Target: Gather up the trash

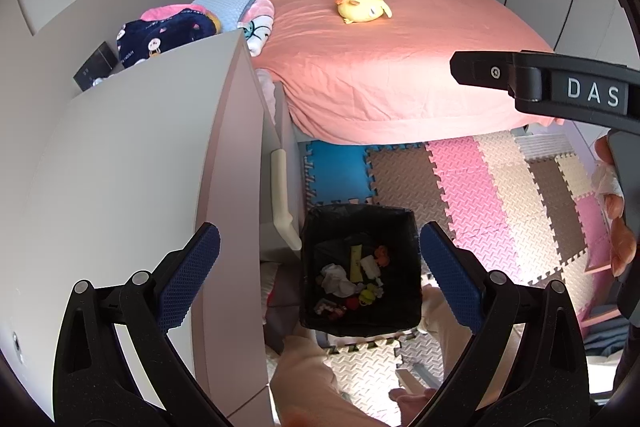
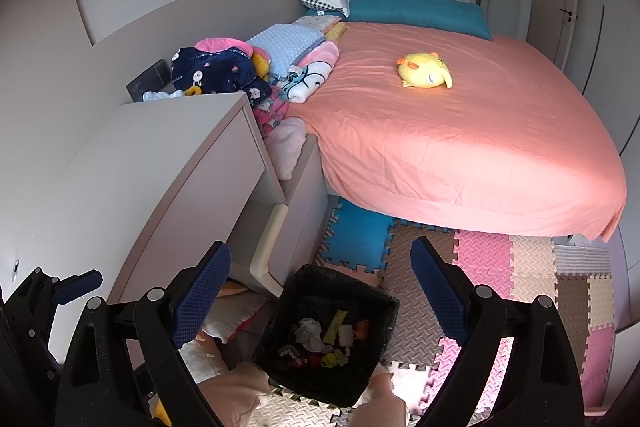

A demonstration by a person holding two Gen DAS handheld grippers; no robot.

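Observation:
A black-lined trash bin stands on the foam floor mat, below and between my left fingers; it also shows in the right wrist view. Inside lie crumpled white tissue, a yellow wrapper and small colourful scraps. My left gripper is open and empty above the bin. My right gripper is open and empty above the same bin; its body shows at the right in the left wrist view.
A white cabinet stands left of the bin. A bed with a pink sheet carries a yellow plush toy, folded blankets and pillows. Puzzle foam mats cover the floor.

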